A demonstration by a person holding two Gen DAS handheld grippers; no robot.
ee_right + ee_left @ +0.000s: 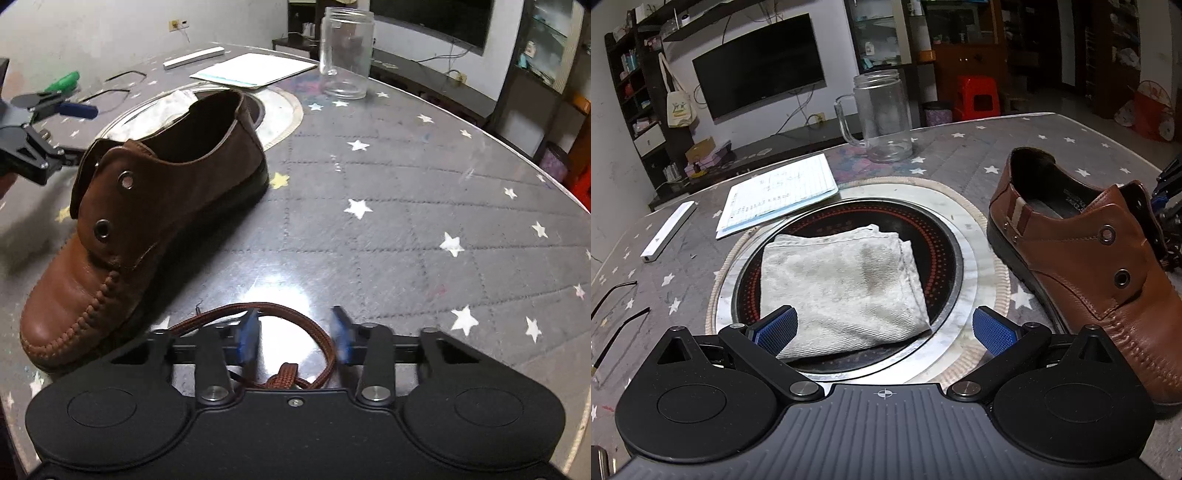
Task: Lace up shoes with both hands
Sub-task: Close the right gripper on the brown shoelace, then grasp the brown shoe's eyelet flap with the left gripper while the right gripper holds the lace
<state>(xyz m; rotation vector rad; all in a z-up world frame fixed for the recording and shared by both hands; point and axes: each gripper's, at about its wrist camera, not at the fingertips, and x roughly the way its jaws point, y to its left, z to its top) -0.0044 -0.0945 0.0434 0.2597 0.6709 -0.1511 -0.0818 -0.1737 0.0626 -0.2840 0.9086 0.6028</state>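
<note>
A brown leather lace-up shoe with a dark sole [147, 206] stands upright on the round table covered in grey quilted cloth with white stars [406, 206], its toe toward the near edge and its heel toward the far side; two metal eyelets [127, 180] on its side flap are bare, with no lace through them. From the left wrist view the same shoe [1086, 258] sits at the right, just beside a round black hob plate with a red dotted ring [923, 229] set into the tabletop. A folded, stained white cloth [842, 284] lies on that plate. The left gripper [884, 328] hangs above the near edge of the cloth with its blue-padded fingers [775, 328] spread wide and nothing between them. The right gripper [295, 334] is low over the table, near the shoe's toe and to its right; its blue fingers [247, 338] stand partly apart and blurred, and a brown braided shoelace [295, 332] loops on the table between and under them, but whether either pad touches it cannot be told. On the far side stand a clear glass jar with a handle [882, 114], a sheet of lined white paper [779, 192] and a slim white bar [668, 230].
</note>
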